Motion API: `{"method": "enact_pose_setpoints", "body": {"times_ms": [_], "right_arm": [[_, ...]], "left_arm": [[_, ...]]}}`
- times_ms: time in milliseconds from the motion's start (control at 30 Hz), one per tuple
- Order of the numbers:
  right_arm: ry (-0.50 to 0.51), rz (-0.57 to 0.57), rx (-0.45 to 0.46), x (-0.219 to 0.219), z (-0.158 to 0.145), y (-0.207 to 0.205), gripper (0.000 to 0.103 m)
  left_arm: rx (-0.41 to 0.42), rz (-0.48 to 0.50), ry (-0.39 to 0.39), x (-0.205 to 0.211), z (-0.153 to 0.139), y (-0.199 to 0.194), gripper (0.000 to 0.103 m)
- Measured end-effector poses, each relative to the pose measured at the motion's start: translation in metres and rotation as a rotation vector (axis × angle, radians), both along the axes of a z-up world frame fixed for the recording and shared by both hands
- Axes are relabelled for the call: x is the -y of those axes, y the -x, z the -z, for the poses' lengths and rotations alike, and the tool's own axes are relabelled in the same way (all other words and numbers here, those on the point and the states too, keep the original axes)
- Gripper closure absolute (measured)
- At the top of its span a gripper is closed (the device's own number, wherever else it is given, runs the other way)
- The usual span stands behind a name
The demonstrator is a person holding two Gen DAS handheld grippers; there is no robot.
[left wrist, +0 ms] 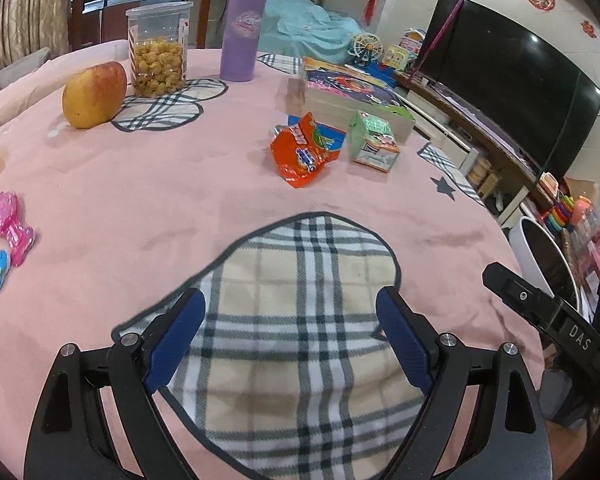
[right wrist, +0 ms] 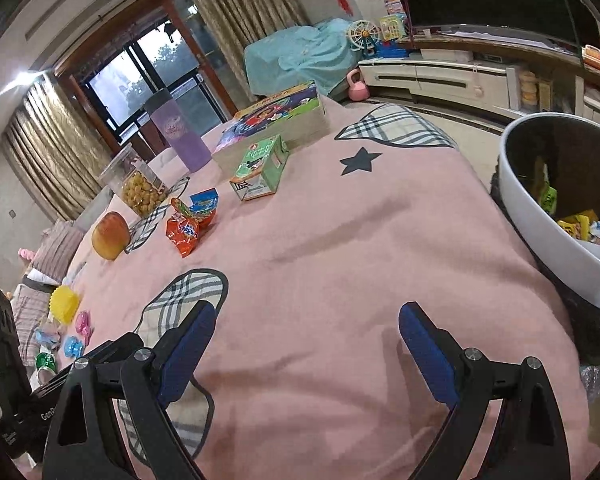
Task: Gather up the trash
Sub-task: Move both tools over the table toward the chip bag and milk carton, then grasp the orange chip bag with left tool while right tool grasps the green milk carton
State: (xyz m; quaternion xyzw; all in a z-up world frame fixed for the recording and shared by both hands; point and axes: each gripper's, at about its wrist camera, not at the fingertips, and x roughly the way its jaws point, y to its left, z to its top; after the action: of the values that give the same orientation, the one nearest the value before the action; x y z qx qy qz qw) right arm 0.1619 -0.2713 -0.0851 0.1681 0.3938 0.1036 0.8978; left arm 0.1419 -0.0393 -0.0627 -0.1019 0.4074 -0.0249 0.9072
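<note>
While both grippers hung over the table, the scene read as follows.
Left gripper (left wrist: 291, 312): jaws spread wide, nothing between the blue pads (left wrist: 176, 340), hanging above a plaid patch (left wrist: 300, 280) of the pink tablecloth (left wrist: 140, 184).
Right gripper (right wrist: 306, 332): jaws likewise apart and empty, above bare pink cloth near the table's edge.
Orange snack wrapper (left wrist: 302, 152): crumpled, lying on the cloth toward the far side, just beside a blue wrapper (right wrist: 204, 199) and near a green carton (left wrist: 374, 142).
Trash bin (right wrist: 540, 216): white, off the table's right edge, with coloured wrappers already inside.
Other things: an apple (left wrist: 94, 94), a clear snack jar (left wrist: 158, 50) and a purple tumbler (left wrist: 242, 34) stood at the far side; a stack of boxes (left wrist: 352, 96) lay behind the carton; pink and blue toys (left wrist: 10, 224) sat at the left.
</note>
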Motion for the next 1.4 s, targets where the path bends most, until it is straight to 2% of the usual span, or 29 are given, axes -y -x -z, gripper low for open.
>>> {"method": "enact_pose_setpoints", "body": {"times_ms": [967,1400], "right_arm": [[-0.004,-0.022,-0.017,-0.019,0.003,-0.075,0.009],[-0.026,-0.016,-0.03,-0.013,0.009,-0.106,0.009]], "left_arm": [[-0.012,0.021,-0.001,-0.005,-0.001,-0.09,0.014],[-0.035,0.047,0.041,-0.005,0.007,-0.145,0.014]]}}
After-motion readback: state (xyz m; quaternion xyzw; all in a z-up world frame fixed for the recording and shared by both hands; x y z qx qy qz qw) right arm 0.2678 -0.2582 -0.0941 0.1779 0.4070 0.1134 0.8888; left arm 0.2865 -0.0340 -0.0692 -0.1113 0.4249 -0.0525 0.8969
